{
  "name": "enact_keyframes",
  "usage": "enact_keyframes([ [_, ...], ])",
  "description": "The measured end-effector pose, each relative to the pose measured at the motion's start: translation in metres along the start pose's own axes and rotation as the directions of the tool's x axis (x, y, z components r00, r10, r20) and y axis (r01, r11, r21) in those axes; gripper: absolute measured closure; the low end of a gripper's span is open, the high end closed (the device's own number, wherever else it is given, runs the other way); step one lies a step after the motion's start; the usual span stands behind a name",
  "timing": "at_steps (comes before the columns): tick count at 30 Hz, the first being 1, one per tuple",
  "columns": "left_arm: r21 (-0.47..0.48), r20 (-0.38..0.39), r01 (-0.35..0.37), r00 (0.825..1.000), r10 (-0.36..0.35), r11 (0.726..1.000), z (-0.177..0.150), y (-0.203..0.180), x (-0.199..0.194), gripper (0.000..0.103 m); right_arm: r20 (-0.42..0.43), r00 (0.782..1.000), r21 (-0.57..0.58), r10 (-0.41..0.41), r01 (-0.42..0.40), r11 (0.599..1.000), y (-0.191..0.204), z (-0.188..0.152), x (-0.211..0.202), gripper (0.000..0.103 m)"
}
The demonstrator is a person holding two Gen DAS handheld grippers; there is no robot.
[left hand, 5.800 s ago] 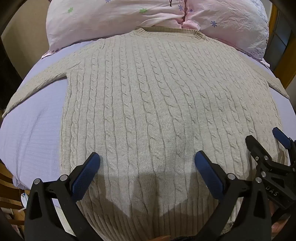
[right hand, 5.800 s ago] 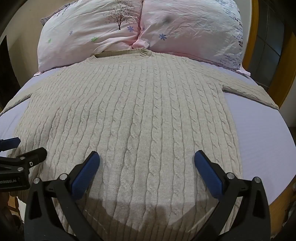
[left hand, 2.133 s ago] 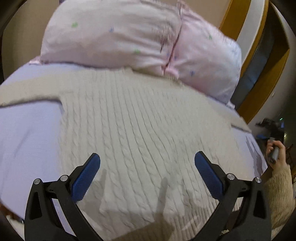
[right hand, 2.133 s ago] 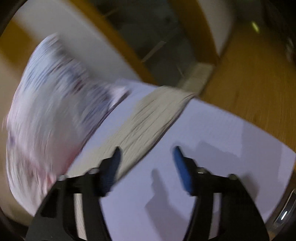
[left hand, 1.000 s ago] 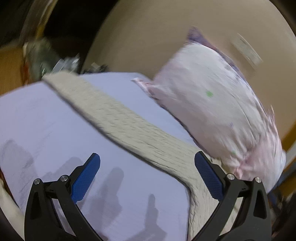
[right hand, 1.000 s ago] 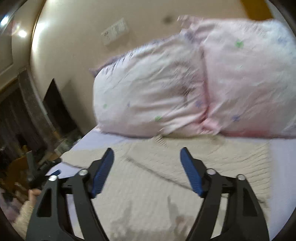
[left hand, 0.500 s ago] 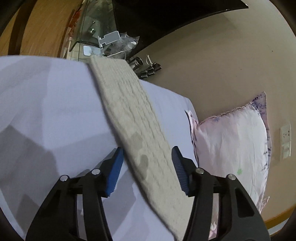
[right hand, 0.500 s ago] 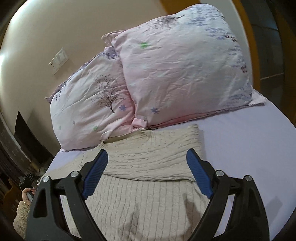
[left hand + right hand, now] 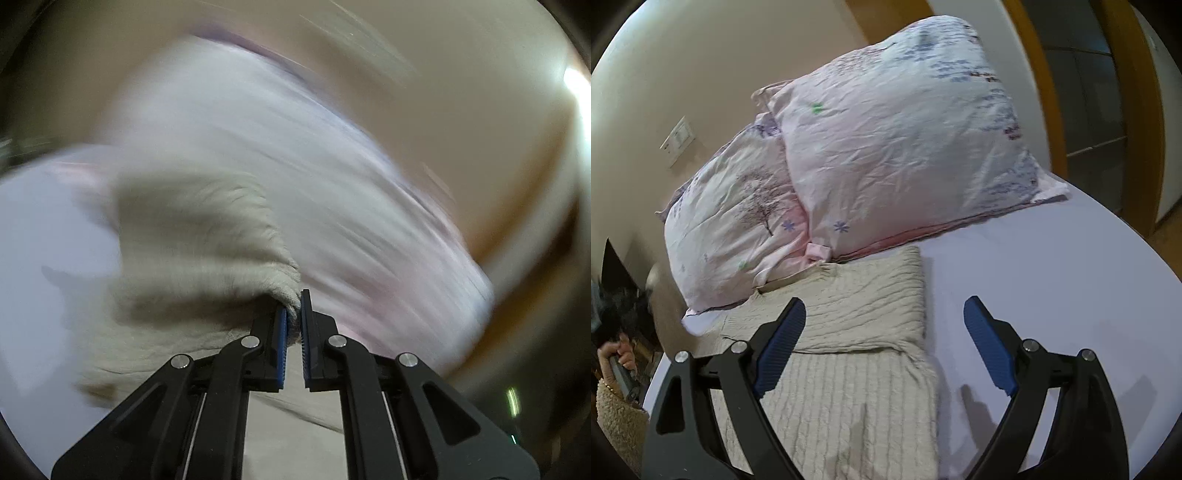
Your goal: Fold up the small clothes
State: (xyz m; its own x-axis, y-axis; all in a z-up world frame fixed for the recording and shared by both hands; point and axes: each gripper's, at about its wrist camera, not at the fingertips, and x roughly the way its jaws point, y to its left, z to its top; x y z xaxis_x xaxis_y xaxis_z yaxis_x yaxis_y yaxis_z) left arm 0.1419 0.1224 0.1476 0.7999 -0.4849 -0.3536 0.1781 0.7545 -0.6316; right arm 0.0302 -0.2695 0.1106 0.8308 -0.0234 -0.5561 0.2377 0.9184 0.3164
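Note:
A beige cable-knit sweater lies on the lilac bed sheet, collar toward the pillows. Its right sleeve is folded across the chest. My right gripper is open and empty, hovering above the sweater's right edge. My left gripper is shut on the sweater's left sleeve and holds it lifted; the left wrist view is heavily blurred by motion.
Two pink floral pillows lean against the beige wall at the head of the bed. A wooden door frame stands at the right. The person's left hand shows at the far left beyond the bed edge.
My left gripper closed on the left sleeve and is swinging it up and toward the pillows. My right gripper, open, has drifted slightly right over the folded right sleeve.

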Motion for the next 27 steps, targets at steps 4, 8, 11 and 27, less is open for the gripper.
enact_keyframes([
  [4, 0.075, -0.38, 0.181, 0.914, -0.139, 0.981, -0.072, -0.083, 0.103, 0.088, -0.041, 0.999, 0.019, -0.009, 0.01, 1.0, -0.008, -0.009, -0.003, 0.016],
  [8, 0.131, -0.463, 0.197, 0.879, -0.116, 0.972, -0.108, -0.086, 0.096, 0.087, -0.08, 0.996, 0.006, 0.05, -0.05, 0.999, -0.021, -0.021, -0.03, 0.015],
  [11, 0.171, -0.397, 0.186, 0.912, -0.105, 0.968, -0.107, -0.061, 0.029, 0.066, -0.141, 0.981, 0.018, 0.13, -0.129, 0.991, -0.034, -0.034, -0.049, 0.013],
  [27, -0.033, -0.494, 0.005, 0.869, -0.021, 0.999, -0.218, 0.066, -0.165, 0.035, -0.551, 0.723, 0.409, 0.417, -0.202, 0.89, -0.083, -0.161, -0.067, 0.04],
])
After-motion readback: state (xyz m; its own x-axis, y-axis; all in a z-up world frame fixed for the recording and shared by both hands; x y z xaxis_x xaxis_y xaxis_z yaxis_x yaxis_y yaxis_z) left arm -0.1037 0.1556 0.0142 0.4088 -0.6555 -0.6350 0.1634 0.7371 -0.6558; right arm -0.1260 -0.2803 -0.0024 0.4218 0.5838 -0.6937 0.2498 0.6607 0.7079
